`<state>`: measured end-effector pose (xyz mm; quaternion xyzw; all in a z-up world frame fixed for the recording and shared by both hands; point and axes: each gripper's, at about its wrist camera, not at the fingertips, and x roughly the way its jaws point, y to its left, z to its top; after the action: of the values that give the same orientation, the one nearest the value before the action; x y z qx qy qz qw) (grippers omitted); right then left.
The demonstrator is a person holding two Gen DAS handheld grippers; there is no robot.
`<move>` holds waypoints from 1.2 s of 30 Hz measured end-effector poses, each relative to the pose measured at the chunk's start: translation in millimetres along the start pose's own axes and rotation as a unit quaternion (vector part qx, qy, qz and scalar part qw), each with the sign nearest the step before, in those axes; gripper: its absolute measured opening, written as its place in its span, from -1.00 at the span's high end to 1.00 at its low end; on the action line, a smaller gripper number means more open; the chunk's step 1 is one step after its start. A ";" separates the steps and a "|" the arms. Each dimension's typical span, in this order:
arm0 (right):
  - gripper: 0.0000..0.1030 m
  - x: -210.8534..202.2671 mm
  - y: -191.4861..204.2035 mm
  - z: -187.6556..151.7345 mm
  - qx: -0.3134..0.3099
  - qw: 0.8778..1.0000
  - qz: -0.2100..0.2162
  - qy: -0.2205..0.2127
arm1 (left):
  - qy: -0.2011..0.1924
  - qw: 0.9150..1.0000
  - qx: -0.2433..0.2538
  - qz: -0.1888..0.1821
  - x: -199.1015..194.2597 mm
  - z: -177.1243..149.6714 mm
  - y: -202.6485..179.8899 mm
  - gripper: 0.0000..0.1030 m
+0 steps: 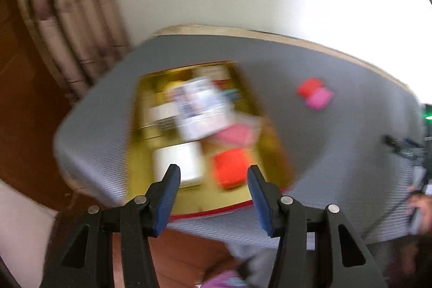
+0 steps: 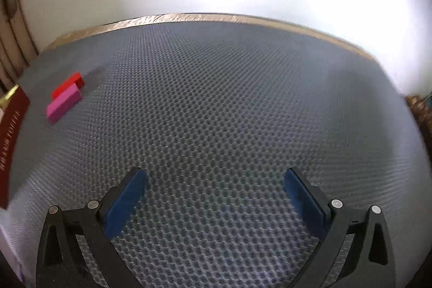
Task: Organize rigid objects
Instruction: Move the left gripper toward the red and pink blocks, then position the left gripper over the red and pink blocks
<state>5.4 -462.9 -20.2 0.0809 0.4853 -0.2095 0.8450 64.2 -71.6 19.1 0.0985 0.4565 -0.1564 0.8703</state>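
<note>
Left gripper (image 1: 213,174) fingers part-spread, right gripper (image 2: 215,178) fingers wide, both empty.

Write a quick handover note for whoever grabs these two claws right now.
Left claw: open, empty, above the gold box.
Right claw: wide open, empty, over bare grey honeycomb mat.
Done: the box already holds blurred items, including an orange-red block.
Left: a red rectangular block and a pink rectangular block lie side by side, touching, on the mat outside the box.
</note>
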 end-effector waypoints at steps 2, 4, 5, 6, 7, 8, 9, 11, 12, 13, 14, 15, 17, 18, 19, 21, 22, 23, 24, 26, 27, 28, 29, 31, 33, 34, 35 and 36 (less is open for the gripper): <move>-0.99 1.1 -2.6 1.2 0.001 1.000 0.008 0.000 | 0.002 0.999 0.014 -0.032 5.9 11.1 -17.2 -0.04; -0.99 -0.9 -3.9 1.1 -0.001 1.000 0.027 -0.005 | 0.000 0.998 0.047 -0.045 16.2 24.8 -41.3 -0.04; -0.99 -1.8 -4.8 1.3 0.001 0.999 0.036 -0.009 | 0.004 0.997 0.061 -0.047 21.5 29.8 -50.9 -0.04; -0.99 -2.5 -5.9 1.5 0.002 0.999 0.042 -0.012 | 0.008 0.996 0.077 -0.050 27.5 35.2 -61.6 -0.04; -0.99 -6.4 -9.8 -2.7 0.004 0.999 0.045 -0.014 | 0.010 0.994 0.096 -0.056 35.0 42.2 -76.9 -0.04; -0.99 -6.9 -10.4 -2.7 0.006 0.999 0.049 -0.015 | 0.010 0.993 0.103 -0.057 40.1 47.0 -84.9 -0.04; -0.99 -9.2 -11.6 -4.1 0.006 0.998 0.052 -0.017 | 0.015 0.992 0.107 -0.058 49.2 54.5 -94.0 -0.05; -0.99 -10.8 -19.0 -7.0 0.006 0.998 0.060 -0.017 | 0.030 0.992 0.102 -0.065 67.5 66.5 -104.3 -0.05; -0.99 -10.4 -19.5 -6.5 0.006 0.998 0.064 -0.016 | 0.036 0.992 0.096 -0.068 75.5 71.5 -106.7 -0.05; -0.99 -12.9 -19.5 -5.3 0.006 0.997 0.069 -0.017 | 0.046 0.993 0.085 -0.073 87.9 77.9 -109.0 -0.05; -0.99 -13.1 -20.8 -4.5 0.007 0.997 0.075 -0.020 | 0.057 0.992 0.079 -0.079 97.3 82.1 -110.3 -0.05; -0.99 -8.5 -23.4 -0.1 0.007 0.996 0.081 -0.022 | 0.068 0.992 0.073 -0.083 106.1 85.8 -111.4 -0.05; -0.99 -9.7 -25.0 -0.3 0.009 0.996 0.088 -0.025 | 0.092 0.991 0.047 -0.081 127.7 92.1 -109.5 -0.05; -0.99 -9.6 -26.2 0.4 0.010 0.995 0.093 -0.025 | 0.105 0.990 0.032 -0.087 136.7 94.1 -107.8 -0.05; -0.99 -11.7 -32.2 -0.6 0.011 0.995 0.096 -0.025 | 0.113 0.989 0.021 -0.095 142.9 95.7 -106.8 -0.05; -0.99 -10.7 -35.7 1.6 0.012 0.994 0.102 -0.026 | 0.126 0.985 -0.001 -0.114 151.7 97.5 -104.9 -0.05; -0.99 -11.5 -34.5 1.5 0.013 0.994 0.104 -0.027 | 0.130 0.984 -0.003 -0.118 153.4 97.0 -106.1 -0.05; -0.99 -16.9 -28.8 -4.4 0.014 0.994 0.105 -0.027 | 0.133 0.984 -0.002 -0.119 155.6 97.4 -108.4 -0.05; -0.99 -16.0 -28.4 -4.1 0.015 0.994 0.106 -0.027 | 0.135 0.984 0.001 -0.118 157.5 97.9 -111.2 -0.05; -0.99 -19.5 -27.4 -6.5 0.017 0.994 0.108 -0.027 | 0.134 0.984 0.011 -0.117 159.9 99.1 -119.2 -0.05; -0.99 -19.6 -28.0 -6.3 0.018 0.993 0.109 -0.028 | 0.133 0.984 0.016 -0.117 160.8 99.7 -122.1 -0.05; -0.99 -15.9 -27.0 -6.9 0.018 0.993 0.110 -0.028 | 0.133 0.984 0.025 -0.116 162.3 100.7 -127.2 -0.05; -0.99 -16.5 -27.3 -7.0 0.018 0.993 0.112 -0.029 | 0.132 0.984 0.031 -0.114 162.9 101.6 -129.2 -0.05; -0.99 -15.8 -28.2 -6.4 0.018 0.993 0.113 -0.029 | 0.133 0.984 0.045 -0.109 166.5 102.1 -135.9 -0.05; -0.99 -16.9 -29.5 -6.5 0.019 0.993 0.115 -0.030 | 0.142 0.982 0.050 -0.112 171.2 102.4 -141.6 -0.05; -0.99 -18.1 -30.9 -7.0 0.019 0.993 0.116 -0.031 | 0.137 0.983 0.054 -0.111 170.4 102.8 -144.2 -0.05; -0.99 -18.6 -31.7 -7.1 0.020 0.993 0.116 -0.031 | 0.135 0.983 0.056 -0.115 169.7 103.1 -146.2 -0.04; -0.99 -19.0 -32.5 -7.1 0.022 0.992 0.117 -0.031 | 0.137 0.981 0.059 -0.123 169.1 102.7 -148.0 -0.01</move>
<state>-22.6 -484.5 -5.5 0.1489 0.4410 -0.1222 0.8766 179.3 -272.5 -66.8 0.1131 0.5700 -0.2734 0.7665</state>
